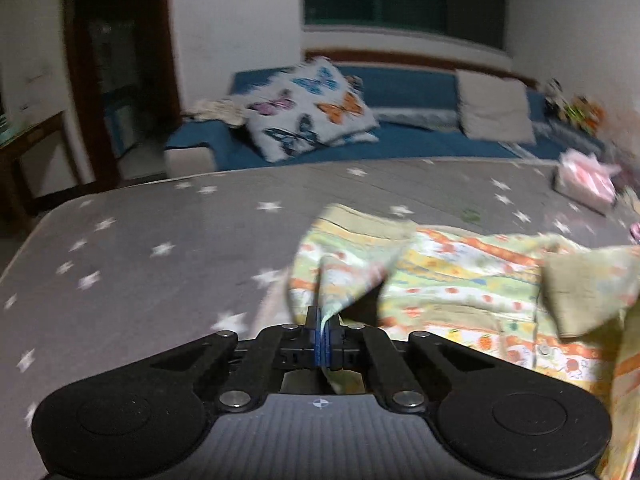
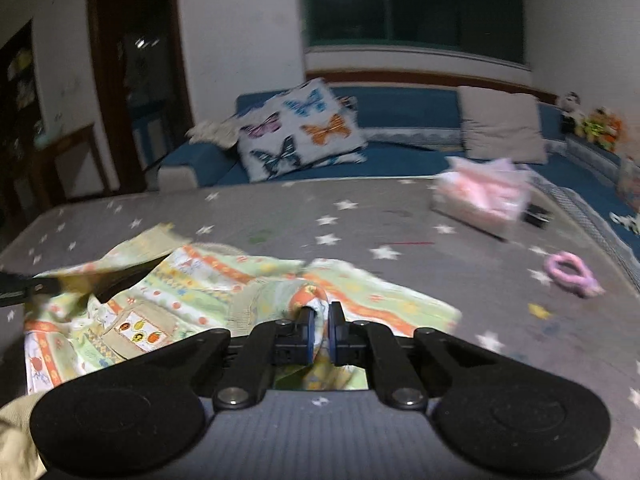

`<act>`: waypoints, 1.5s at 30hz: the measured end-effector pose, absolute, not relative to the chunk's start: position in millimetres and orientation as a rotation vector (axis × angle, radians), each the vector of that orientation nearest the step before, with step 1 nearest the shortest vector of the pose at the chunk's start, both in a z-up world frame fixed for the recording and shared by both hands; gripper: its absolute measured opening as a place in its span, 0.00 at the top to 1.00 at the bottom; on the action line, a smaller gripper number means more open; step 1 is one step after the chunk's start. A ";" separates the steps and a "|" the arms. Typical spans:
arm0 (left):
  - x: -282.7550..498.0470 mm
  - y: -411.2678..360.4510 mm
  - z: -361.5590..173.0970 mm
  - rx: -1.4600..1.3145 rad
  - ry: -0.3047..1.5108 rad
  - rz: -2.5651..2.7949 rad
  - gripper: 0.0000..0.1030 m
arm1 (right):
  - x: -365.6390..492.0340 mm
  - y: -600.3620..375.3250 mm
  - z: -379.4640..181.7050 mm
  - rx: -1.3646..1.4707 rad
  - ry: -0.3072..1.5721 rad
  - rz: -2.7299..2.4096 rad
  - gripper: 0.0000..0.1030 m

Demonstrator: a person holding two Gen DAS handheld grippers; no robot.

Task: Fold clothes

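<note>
Nearest, the left tongs [image 1: 325, 326] are pinched tight on a thin edge of a small patterned garment [image 1: 460, 276], lifting that edge off the surface. The right tongs [image 2: 319, 316] stand a little apart with a thicker bunch of the same garment [image 2: 224, 280] caught between them. The garment, striped in green, yellow and orange, lies rumpled and partly doubled over on a bed [image 1: 160, 232] covered in grey cloth with white stars, stretched between the two pairs of tongs.

Judging from this, a fold or a spreading is under way; both fit. To do it well, keep both grips level, hold the cloth taut between them, and lay it down flat so no crease is trapped.

Counted: one garment, two pairs of tongs. Farther on the bed sit one pink tissue pack [image 2: 484, 196] and one pink ring [image 2: 570, 270]. Beyond, a blue sofa [image 2: 400, 160] carries one butterfly cushion [image 2: 300, 128] and one plain cushion [image 2: 500, 128].
</note>
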State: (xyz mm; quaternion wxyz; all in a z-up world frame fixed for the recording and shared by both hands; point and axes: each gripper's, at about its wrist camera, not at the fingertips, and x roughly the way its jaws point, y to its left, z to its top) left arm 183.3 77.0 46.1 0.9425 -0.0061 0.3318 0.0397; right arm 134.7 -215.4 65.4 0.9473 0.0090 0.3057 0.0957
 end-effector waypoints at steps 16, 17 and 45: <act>34.0 125.2 46.8 -0.136 0.671 0.189 1.00 | 16.7 -337.3 31.4 0.259 0.729 -0.046 0.75; 36.0 123.8 46.9 -0.126 0.672 0.183 1.00 | 11.8 -341.6 26.3 0.260 0.749 -0.059 0.63; 137.5 73.8 19.5 0.181 0.711 0.008 0.47 | 32.8 -353.8 39.5 -0.013 0.655 -0.281 0.29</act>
